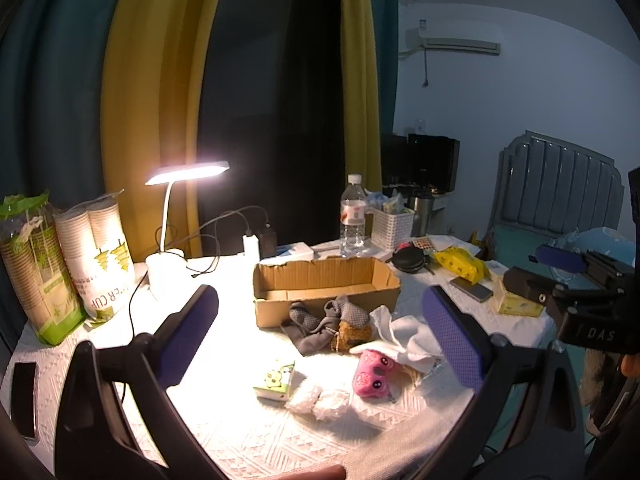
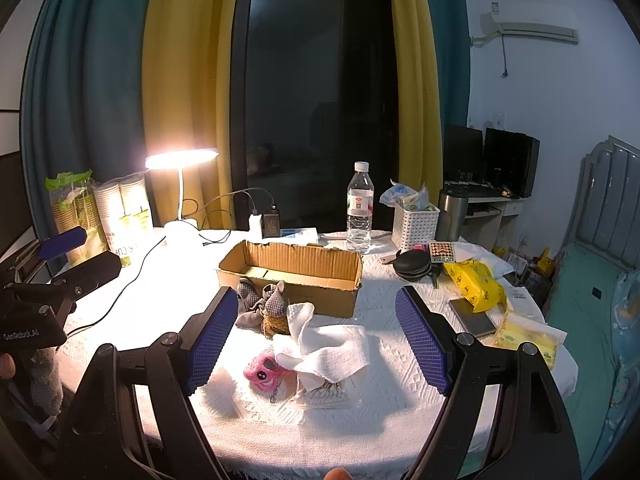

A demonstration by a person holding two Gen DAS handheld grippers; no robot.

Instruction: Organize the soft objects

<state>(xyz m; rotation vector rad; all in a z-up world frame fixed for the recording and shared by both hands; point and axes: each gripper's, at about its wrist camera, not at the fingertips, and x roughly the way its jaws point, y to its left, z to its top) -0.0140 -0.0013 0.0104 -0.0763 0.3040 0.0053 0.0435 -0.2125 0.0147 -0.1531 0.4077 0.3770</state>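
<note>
An open, empty cardboard box [image 1: 326, 285] [image 2: 296, 270] lies on the white tablecloth. In front of it sit grey socks [image 1: 320, 322] [image 2: 260, 306], a brown knitted piece [image 1: 354, 334] [image 2: 276, 324], a white cloth [image 1: 408, 338] [image 2: 330, 344] and a pink plush toy [image 1: 374, 374] [image 2: 264, 370]. A small green-and-white packet [image 1: 276, 380] and white bubble wrap [image 1: 316, 398] lie nearer in the left wrist view. My left gripper [image 1: 320, 320] is open and empty, hovering above the pile. My right gripper [image 2: 320, 340] is open and empty above the white cloth.
A lit desk lamp [image 1: 180, 208] [image 2: 182, 184], stacked paper cups [image 1: 80, 264], a water bottle [image 1: 353, 216] [image 2: 360, 208], a white basket [image 2: 414, 224], a yellow wipes pack [image 2: 474, 282], phones [image 1: 24, 396] [image 2: 472, 316] and cables crowd the table. A bed [image 2: 592, 312] stands right.
</note>
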